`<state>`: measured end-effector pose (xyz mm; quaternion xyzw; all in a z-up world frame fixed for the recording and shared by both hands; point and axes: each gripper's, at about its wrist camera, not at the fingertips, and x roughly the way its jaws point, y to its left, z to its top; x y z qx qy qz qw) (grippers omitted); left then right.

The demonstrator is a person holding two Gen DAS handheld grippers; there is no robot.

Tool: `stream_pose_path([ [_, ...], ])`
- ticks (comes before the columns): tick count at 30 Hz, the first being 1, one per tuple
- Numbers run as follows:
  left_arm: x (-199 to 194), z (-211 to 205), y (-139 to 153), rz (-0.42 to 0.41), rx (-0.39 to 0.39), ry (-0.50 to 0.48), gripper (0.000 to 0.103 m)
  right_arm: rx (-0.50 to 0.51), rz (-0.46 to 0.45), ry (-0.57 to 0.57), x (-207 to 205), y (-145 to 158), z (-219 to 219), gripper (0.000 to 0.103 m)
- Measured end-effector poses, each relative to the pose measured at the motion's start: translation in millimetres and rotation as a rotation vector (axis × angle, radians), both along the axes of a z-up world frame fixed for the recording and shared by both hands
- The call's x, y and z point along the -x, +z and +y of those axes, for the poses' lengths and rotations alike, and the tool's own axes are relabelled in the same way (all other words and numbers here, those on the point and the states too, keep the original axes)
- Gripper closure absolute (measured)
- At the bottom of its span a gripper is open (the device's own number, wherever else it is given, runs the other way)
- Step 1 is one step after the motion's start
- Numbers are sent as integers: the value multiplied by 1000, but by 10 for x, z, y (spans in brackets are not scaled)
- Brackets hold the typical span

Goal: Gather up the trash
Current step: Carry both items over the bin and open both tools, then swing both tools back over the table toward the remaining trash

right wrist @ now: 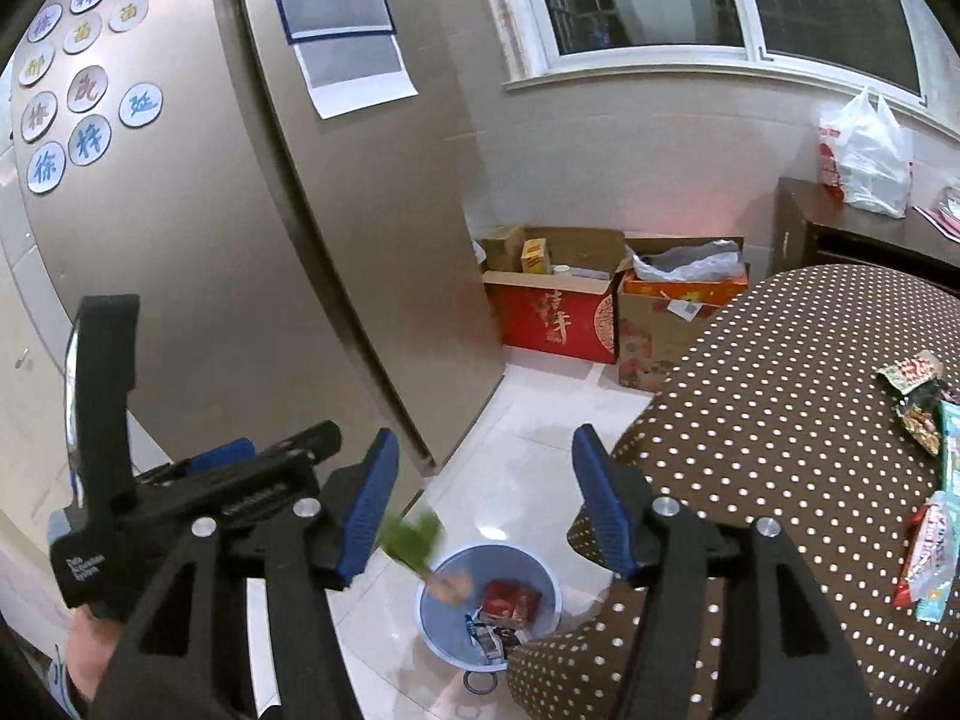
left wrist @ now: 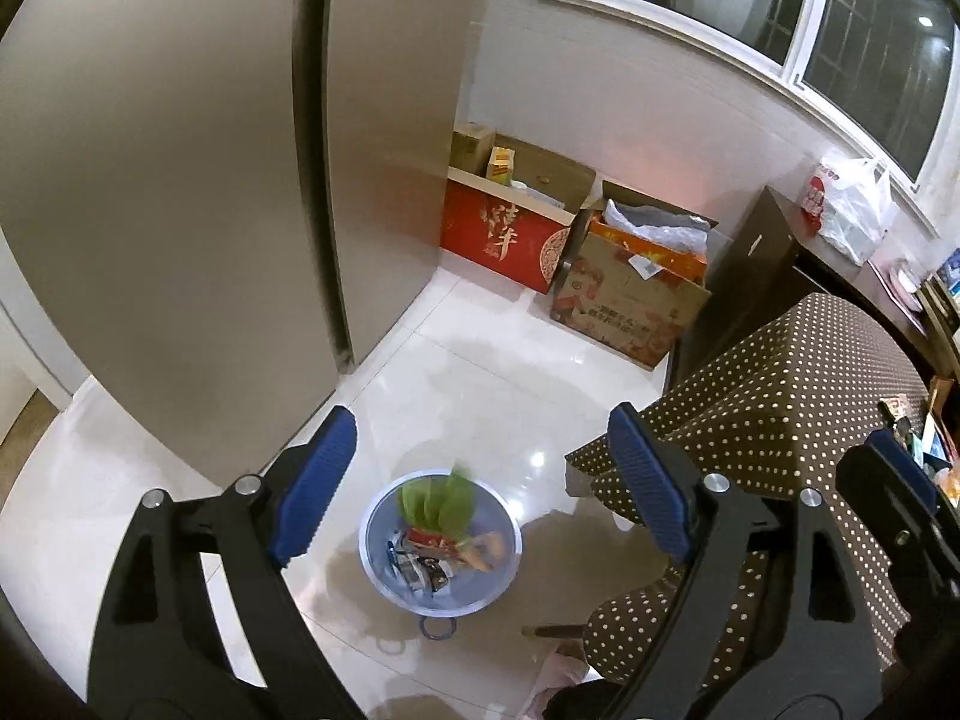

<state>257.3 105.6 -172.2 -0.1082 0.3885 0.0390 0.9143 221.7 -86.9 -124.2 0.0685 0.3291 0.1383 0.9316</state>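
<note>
fridge [right wrist: 252,252]: huge beige slab filling the left side, magnets on it, just background

table [right wrist: 780,420]: brown polka-dot cloth on the right, a few snack wrappers [right wrist: 918,414] left at its far right edge

bin [left wrist: 441,588]: small blue one on the floor, between fridge and table, already has wrappers inside

step: looks like the drop, with green trash going in

left gripper [left wrist: 480,492]: jaws spread wide, nothing between them, hovering above the bin

right gripper [right wrist: 483,510]: also apart, empty

green wrapper [right wrist: 414,537]: blurry, crinkly, seemingly mid-fall near the bin's left rim

next: I'd guess swing right to the table and pinch another wrapper; they're thin and flat, so come in low
</note>
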Motion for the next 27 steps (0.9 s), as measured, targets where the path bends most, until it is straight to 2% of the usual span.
stream_pose_path([
  [8,202,-239,205,-24,-2,-59,18,-14,-13,-40,165,111,-270,43],
  [14,323,-643,410,-58,-17,-153,18,-18,-40,-112,411,242,-680,42],
  [24,498,-1822,498,-48,4,-424,18,-6,-49,-325,869,276,-1826,41],
  [27,540,-2215,489,-41,-16,-500,18,12,-47,-392,982,254,-2160,41],
])
